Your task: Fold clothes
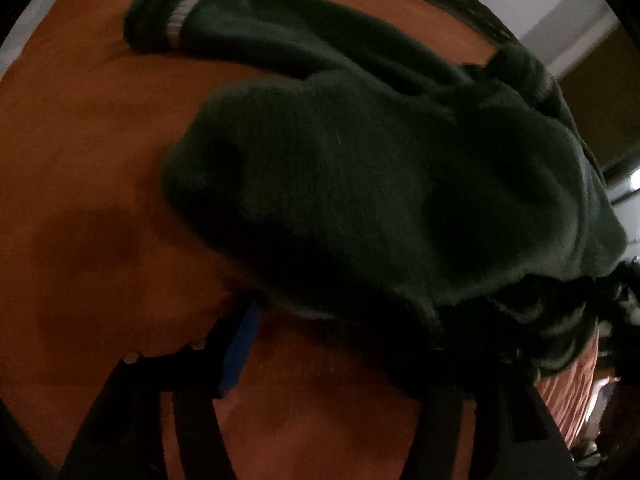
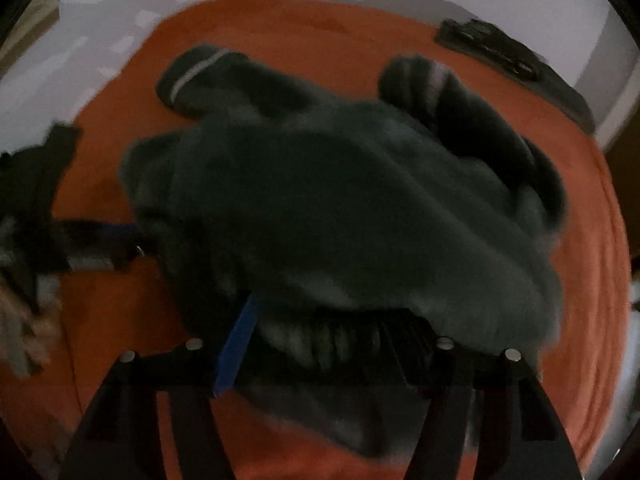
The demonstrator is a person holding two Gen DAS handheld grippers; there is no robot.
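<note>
sweater bunched on bedspread, another garment behind at right

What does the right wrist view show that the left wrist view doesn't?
Only the right wrist view shows both striped cuffs of the dark green sweater, the left claw at the sweater's left edge, and the whole black item at the far end of the bed. Only the left wrist view shows pink striped fabric at the lower right. Both share the sweater on the orange bedcover, one striped cuff, and blue-padded open claw fingers by the near hem.
</note>
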